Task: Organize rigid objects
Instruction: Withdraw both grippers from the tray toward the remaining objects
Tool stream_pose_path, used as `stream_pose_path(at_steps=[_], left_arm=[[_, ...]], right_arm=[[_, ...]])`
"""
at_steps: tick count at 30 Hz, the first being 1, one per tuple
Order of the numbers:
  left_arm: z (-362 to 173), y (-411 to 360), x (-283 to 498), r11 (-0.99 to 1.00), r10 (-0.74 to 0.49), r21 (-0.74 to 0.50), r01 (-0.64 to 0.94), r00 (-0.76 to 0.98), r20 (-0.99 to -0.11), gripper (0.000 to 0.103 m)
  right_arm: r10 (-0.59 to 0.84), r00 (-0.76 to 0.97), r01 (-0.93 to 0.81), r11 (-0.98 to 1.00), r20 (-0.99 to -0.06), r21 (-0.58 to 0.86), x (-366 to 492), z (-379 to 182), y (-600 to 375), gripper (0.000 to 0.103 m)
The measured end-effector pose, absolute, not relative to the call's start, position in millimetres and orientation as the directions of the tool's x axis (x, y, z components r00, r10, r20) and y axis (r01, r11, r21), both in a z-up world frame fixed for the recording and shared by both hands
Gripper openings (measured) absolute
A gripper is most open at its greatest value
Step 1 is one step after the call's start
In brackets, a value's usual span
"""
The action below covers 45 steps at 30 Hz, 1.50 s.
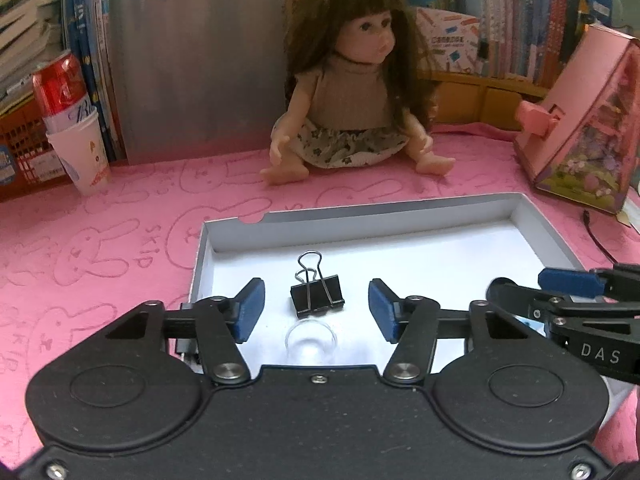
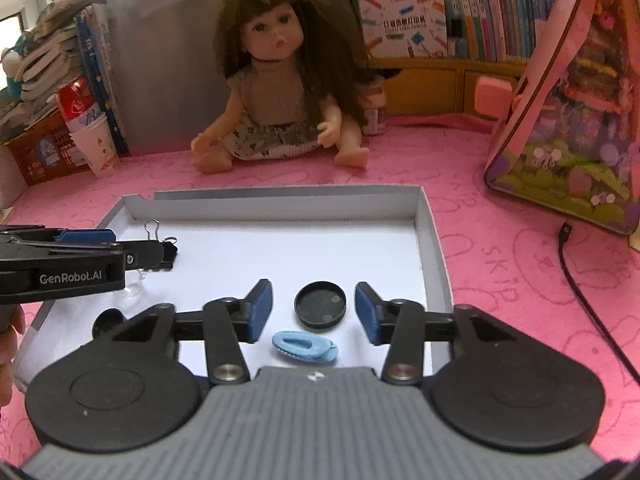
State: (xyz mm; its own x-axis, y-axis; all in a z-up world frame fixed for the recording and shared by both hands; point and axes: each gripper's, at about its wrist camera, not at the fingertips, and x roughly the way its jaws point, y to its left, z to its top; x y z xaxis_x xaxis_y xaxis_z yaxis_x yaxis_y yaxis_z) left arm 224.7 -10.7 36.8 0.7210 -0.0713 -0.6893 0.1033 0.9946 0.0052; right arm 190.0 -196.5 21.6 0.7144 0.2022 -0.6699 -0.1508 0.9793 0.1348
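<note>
A shallow white box (image 1: 532, 224) (image 2: 432, 240) lies on the pink mat. In the left wrist view a black binder clip (image 1: 316, 294) rests on the box floor between the blue pads of my left gripper (image 1: 316, 312); the pads stand apart from it, open. A small clear cup (image 1: 311, 342) lies just nearer. In the right wrist view a round black lid (image 2: 320, 309) lies flat between the spread pads of my right gripper (image 2: 314, 312), untouched. A light-blue hair clip (image 2: 303, 348) lies just in front of it. The left gripper shows at the left there, over the binder clip (image 2: 166, 248).
A doll (image 1: 344, 92) (image 2: 280, 92) sits on the mat behind the box. A pink toy house (image 1: 588, 120) (image 2: 568, 112) stands at the right, with a black cable (image 2: 580, 280) beside it. A red can in a paper cup (image 1: 68, 116) stands at the left. Books line the back.
</note>
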Motion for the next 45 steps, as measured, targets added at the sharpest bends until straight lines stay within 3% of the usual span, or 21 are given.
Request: stream_pose_path(at_steps=[8, 22, 45], left_arm=[[53.6, -12.7, 191.2, 0.989, -0.098, 0.016, 0.144, 0.749, -0.655, 0.064], [65.8, -8.1, 123.6, 0.98, -0.126, 0.042, 0.196, 0.764, -0.633, 0.067], [43.9, 15.7, 39.3, 0.98, -0.171, -0.036, 0.195, 0.74, -0.651, 0.068]], right_arm=[[0.211, 0.765, -0.187, 0.977, -0.609, 0.104, 164.1, 39.9, -195.9, 0.075], [0.27, 0.805, -0.276, 0.959, -0.528, 0.068, 108.4, 58.1, -190.3, 0.083], [0.323, 0.807, -0.38, 0.925, -0.494, -0.018, 22.8, 33.9, -184.5, 0.087]])
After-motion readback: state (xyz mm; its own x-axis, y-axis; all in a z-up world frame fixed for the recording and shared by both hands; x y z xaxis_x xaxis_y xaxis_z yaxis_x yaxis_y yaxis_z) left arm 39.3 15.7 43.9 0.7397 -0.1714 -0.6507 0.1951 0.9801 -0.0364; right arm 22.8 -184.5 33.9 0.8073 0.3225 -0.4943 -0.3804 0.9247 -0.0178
